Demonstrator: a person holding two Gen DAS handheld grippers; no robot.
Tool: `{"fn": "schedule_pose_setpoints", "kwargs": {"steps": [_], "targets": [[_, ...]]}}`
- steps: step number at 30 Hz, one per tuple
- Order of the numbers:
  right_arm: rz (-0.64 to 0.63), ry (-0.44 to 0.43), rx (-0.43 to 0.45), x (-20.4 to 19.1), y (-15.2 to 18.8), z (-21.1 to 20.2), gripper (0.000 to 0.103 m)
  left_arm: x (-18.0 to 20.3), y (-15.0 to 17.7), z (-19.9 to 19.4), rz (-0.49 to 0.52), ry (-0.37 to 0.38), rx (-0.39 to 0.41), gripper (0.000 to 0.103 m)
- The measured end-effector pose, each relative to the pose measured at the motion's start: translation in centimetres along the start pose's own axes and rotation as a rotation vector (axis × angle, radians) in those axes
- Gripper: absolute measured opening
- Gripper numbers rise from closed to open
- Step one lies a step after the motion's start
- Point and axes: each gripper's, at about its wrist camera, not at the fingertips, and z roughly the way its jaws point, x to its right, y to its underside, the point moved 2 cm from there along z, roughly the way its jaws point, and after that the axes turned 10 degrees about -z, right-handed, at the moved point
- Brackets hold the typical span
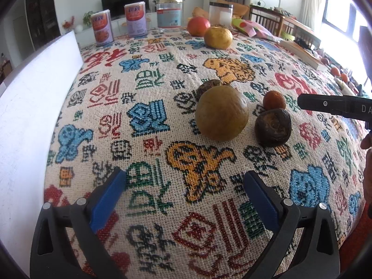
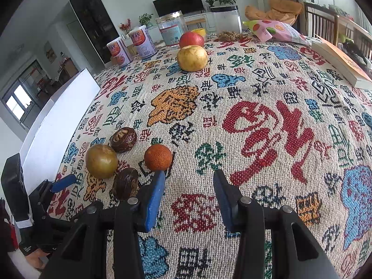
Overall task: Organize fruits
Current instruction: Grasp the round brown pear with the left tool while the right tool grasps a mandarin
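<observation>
A cluster of fruit lies on the patterned cloth: a yellow-green round fruit (image 1: 222, 112) (image 2: 101, 161), a small orange (image 1: 274, 100) (image 2: 158, 157), a dark wrinkled fruit (image 1: 273, 127) (image 2: 126, 183) and a second dark one (image 1: 210, 86) (image 2: 123, 139) behind. Farther back sit a yellow fruit (image 1: 218, 37) (image 2: 192, 58) and a red apple (image 1: 198, 25) (image 2: 191, 40). My left gripper (image 1: 183, 186) stands open in front of the cluster, holding nothing. My right gripper (image 2: 189, 181) is open and holds nothing, its left finger just right of the orange.
Two labelled cans (image 1: 102, 29), a clear jar (image 1: 168, 12) and a lidded tub (image 1: 220, 11) line the table's far edge. A pink snack bag (image 2: 276, 31) and a book (image 2: 344, 64) lie at the right. A white board (image 1: 34, 107) borders the left side.
</observation>
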Motion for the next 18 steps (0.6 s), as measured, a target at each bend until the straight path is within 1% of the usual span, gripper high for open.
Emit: {"fn": "schedule_pose_setpoints", "kwargs": {"steps": [1, 3, 5, 6, 7, 9, 11, 12, 13, 14, 16, 18], "targets": [[-0.004, -0.022, 0.000, -0.2, -0.3, 0.2, 0.044, -0.1, 0.0, -0.1, -0.005, 0.009, 0.000, 0.100], [0.013, -0.034, 0.009, -0.4, -0.6, 0.7, 0.044, -0.4, -0.4, -0.3, -0.024, 0.052, -0.003, 0.099], [0.064, -0.047, 0.045, -0.2, -0.4, 0.7, 0.044, -0.7, -1.1, -0.6, -0.068, 0.127, -0.009, 0.089], [0.091, -0.048, 0.069, -0.1, 0.0, 0.5, 0.044, -0.5, -1.7, -0.6, -0.076, 0.154, -0.019, 0.081], [0.115, -0.048, 0.098, -0.1, 0.6, 0.2, 0.044, -0.2, -2.2, -0.5, -0.066, 0.169, -0.027, 0.078], [0.141, -0.044, 0.136, -0.1, 2.2, -0.4, 0.044, 0.9, -3.2, -0.4, -0.017, 0.180, -0.020, 0.078], [0.157, -0.043, 0.122, -0.1, 3.4, -0.8, 0.044, 2.0, -3.9, -0.5, 0.030, 0.194, 0.000, 0.077], [0.165, -0.053, 0.125, 0.0, 3.5, -1.0, 0.044, 2.4, -4.1, -0.5, 0.051, 0.207, 0.009, 0.077], [0.166, -0.054, 0.138, 0.1, 3.4, -1.3, 0.044, 2.8, -4.3, -0.4, 0.069, 0.222, 0.011, 0.070], [0.164, -0.046, 0.152, 0.2, 3.3, -1.6, 0.044, 3.1, -4.3, -0.1, 0.083, 0.216, 0.009, 0.066], [0.178, -0.050, 0.155, 0.5, 3.3, -1.6, 0.044, 2.9, -4.4, 0.3, 0.092, 0.195, 0.020, 0.052], [0.184, -0.060, 0.146, 0.5, 3.5, -1.4, 0.044, 2.3, -4.4, 0.4, 0.068, 0.223, 0.013, 0.050]]}}
